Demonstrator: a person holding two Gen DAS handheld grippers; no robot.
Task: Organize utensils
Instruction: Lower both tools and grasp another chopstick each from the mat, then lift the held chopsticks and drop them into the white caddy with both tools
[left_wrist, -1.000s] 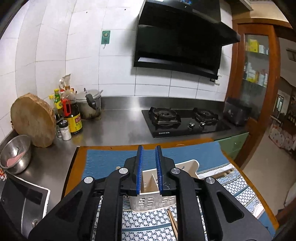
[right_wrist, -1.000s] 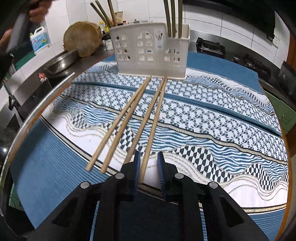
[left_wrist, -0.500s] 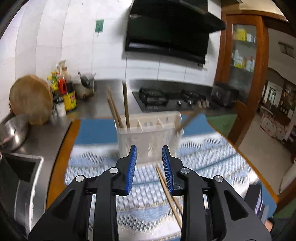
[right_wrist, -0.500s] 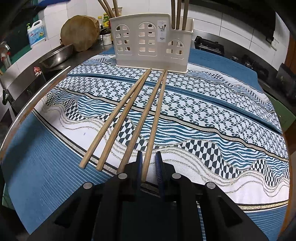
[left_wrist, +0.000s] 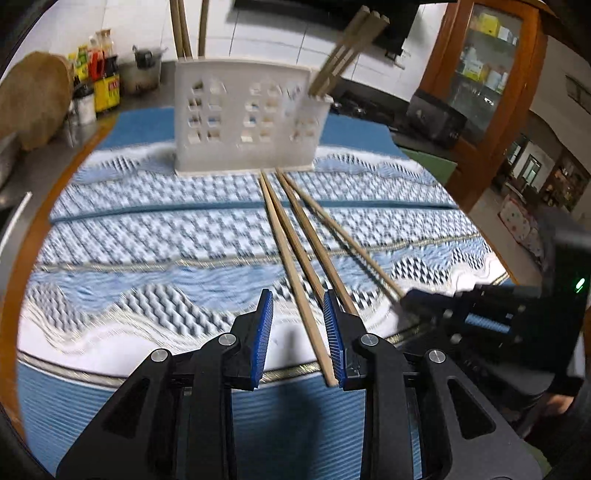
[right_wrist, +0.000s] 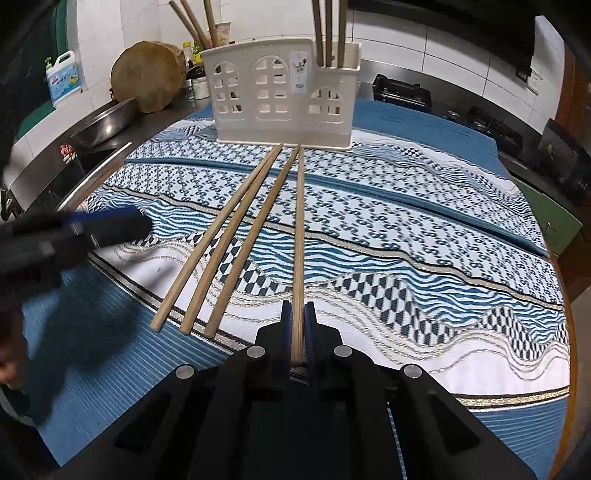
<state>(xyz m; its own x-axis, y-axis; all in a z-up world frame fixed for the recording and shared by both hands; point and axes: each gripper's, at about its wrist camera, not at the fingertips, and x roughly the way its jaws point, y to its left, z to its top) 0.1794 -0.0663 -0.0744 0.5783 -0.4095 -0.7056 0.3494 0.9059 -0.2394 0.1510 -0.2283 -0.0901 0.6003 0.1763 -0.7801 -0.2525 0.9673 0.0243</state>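
Wooden chopstick (right_wrist: 300, 236) sits clamped in your right gripper (right_wrist: 297, 332); lift it level toward the holder (right_wrist: 282, 92); left gripper (left_wrist: 298, 325) gapes.

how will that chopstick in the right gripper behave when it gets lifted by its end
The chopstick looks like thin, straight wood, so probably stiff and light. The right gripper pinches only its near end, so the far tip may sag or pivot. Its slim shaft could also roll on the cloth if released.

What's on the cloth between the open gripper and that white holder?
In the left wrist view, only chopsticks lying on the patterned cloth span from the left gripper to the white holder.
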